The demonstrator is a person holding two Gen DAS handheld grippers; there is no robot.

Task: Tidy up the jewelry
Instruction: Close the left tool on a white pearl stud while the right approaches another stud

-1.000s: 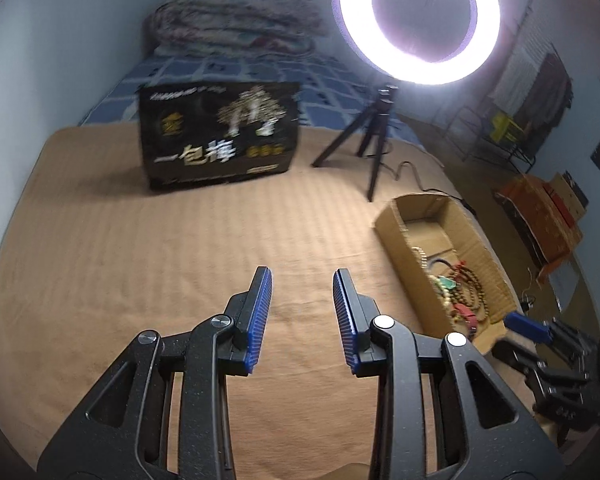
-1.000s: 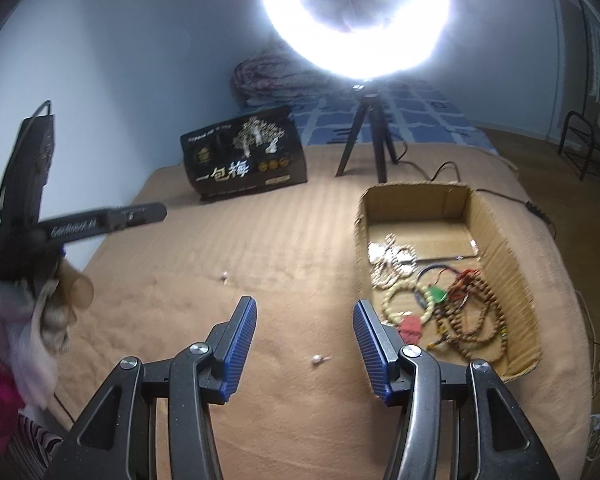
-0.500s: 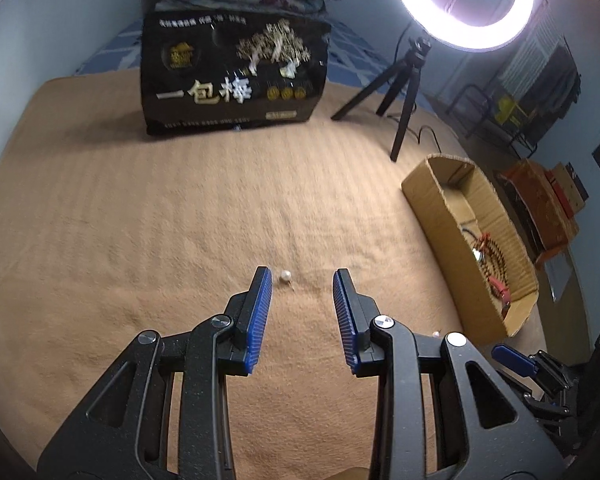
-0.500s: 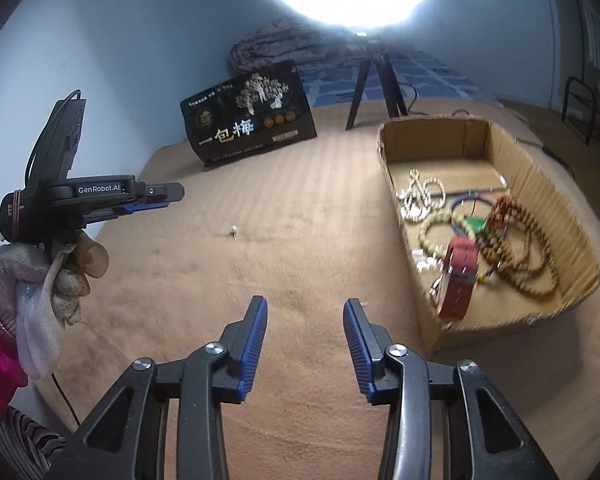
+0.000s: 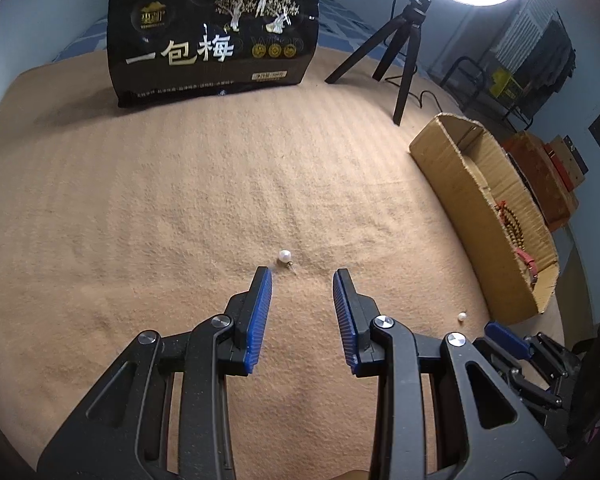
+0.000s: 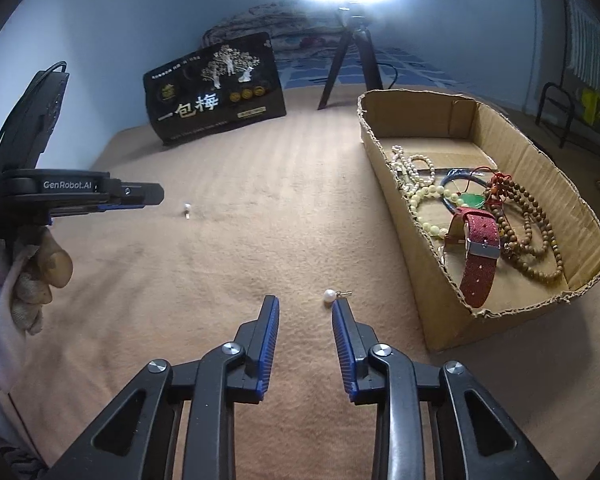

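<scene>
Two pearl stud earrings lie on the tan blanket. One pearl earring (image 5: 284,256) sits just beyond my open, empty left gripper (image 5: 302,272), near its left fingertip; it also shows in the right wrist view (image 6: 187,207). The other pearl earring (image 6: 330,295) lies just beyond my open, empty right gripper (image 6: 304,302), near its right fingertip; it also shows in the left wrist view (image 5: 462,315). A cardboard box (image 6: 415,224) to the right holds bead necklaces, bracelets and a red watch (image 6: 477,256).
A black snack bag (image 5: 216,36) stands at the back of the blanket. A ring light on a black tripod (image 5: 403,60) stands at the back right. The left gripper (image 6: 100,194) and gloved hand show at the left of the right wrist view.
Both grippers have moved forward and down toward the blanket. Each now has a pearl earring just beyond its fingertips. Both stay open.
</scene>
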